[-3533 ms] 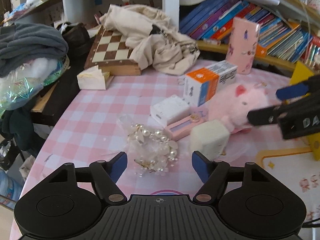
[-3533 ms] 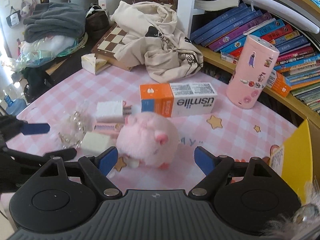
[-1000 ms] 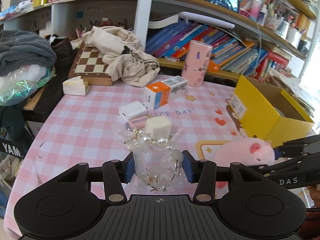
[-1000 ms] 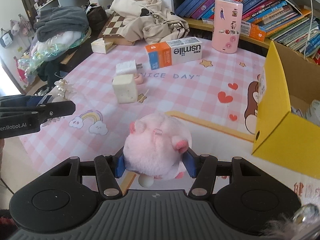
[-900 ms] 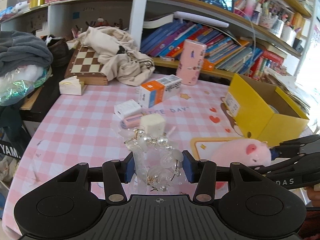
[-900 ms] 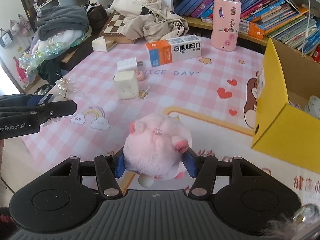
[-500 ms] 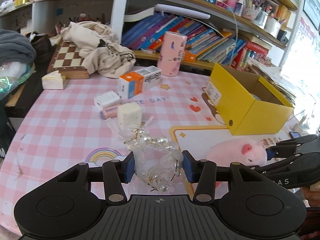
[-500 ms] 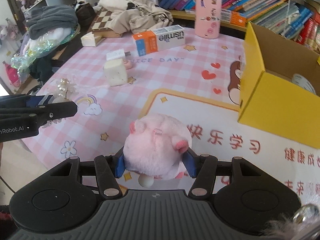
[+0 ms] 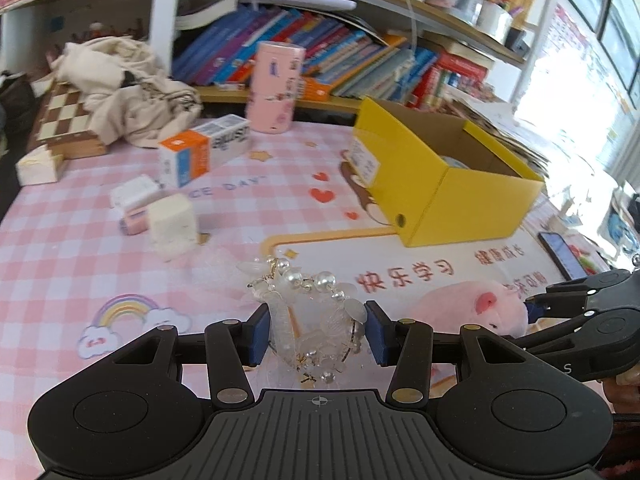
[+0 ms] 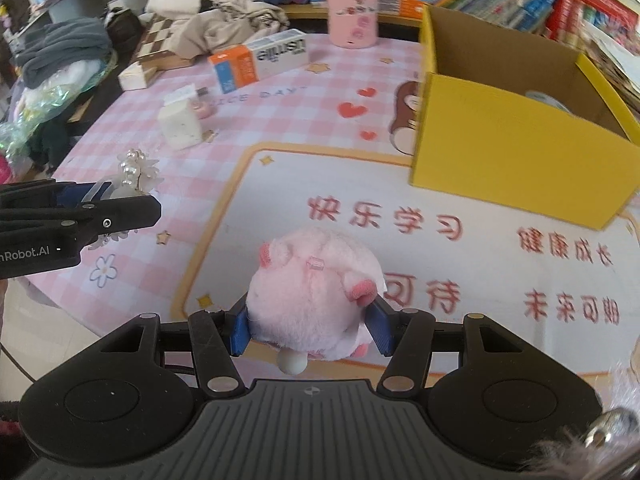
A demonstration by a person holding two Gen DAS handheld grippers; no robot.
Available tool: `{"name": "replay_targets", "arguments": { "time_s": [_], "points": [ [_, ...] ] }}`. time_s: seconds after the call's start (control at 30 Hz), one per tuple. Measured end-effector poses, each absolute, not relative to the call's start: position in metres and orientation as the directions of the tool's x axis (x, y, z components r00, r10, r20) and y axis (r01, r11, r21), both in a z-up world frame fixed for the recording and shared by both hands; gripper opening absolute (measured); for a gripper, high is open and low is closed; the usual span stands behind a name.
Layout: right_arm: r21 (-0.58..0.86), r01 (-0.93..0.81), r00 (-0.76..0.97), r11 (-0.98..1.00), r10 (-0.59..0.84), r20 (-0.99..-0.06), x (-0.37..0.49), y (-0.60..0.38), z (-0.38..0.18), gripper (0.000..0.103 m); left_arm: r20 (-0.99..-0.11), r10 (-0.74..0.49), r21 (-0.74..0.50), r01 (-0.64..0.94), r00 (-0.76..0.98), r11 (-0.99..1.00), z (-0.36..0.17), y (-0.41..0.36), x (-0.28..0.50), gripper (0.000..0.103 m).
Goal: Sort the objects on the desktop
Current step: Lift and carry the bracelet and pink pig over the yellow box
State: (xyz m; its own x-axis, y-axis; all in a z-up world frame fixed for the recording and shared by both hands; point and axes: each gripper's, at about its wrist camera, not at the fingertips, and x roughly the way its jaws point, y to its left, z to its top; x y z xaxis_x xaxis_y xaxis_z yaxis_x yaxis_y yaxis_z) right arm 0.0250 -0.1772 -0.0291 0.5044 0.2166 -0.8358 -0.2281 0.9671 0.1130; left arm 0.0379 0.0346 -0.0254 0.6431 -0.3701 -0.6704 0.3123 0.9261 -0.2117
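Two tools grip a round pink plush pig [image 10: 312, 292] and a translucent pearl bracelet [image 9: 312, 312].

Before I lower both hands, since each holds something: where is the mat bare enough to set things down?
Bare mat lies in front of the yellow box, around the red writing. The rainbow print on the near left is free too. It is crowded around the cream block and orange-and-white carton.

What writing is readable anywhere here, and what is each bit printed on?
"usmile": orange and white box, seen upside down.
"ICE DAY": pink checked mat, first letter hidden.
"快乐学习": mat's white panel.
"健康成长": same panel.
"Robot.AI": left gripper, start cut off.
Yellow box label and book spines: too blurred.
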Motion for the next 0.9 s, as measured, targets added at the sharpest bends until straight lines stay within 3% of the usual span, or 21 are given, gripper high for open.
{"name": "replay_targets", "arguments": {
  "time_s": [0.9],
  "points": [
    [0.125,-0.063,0.53,0.99,0.14,-0.836,0.015,-0.276,-0.026,0.054,-0.683,-0.504,-0.19,0.538,0.529,0.821,-0.019,-0.085,0.052,0.047]
  ]
}}
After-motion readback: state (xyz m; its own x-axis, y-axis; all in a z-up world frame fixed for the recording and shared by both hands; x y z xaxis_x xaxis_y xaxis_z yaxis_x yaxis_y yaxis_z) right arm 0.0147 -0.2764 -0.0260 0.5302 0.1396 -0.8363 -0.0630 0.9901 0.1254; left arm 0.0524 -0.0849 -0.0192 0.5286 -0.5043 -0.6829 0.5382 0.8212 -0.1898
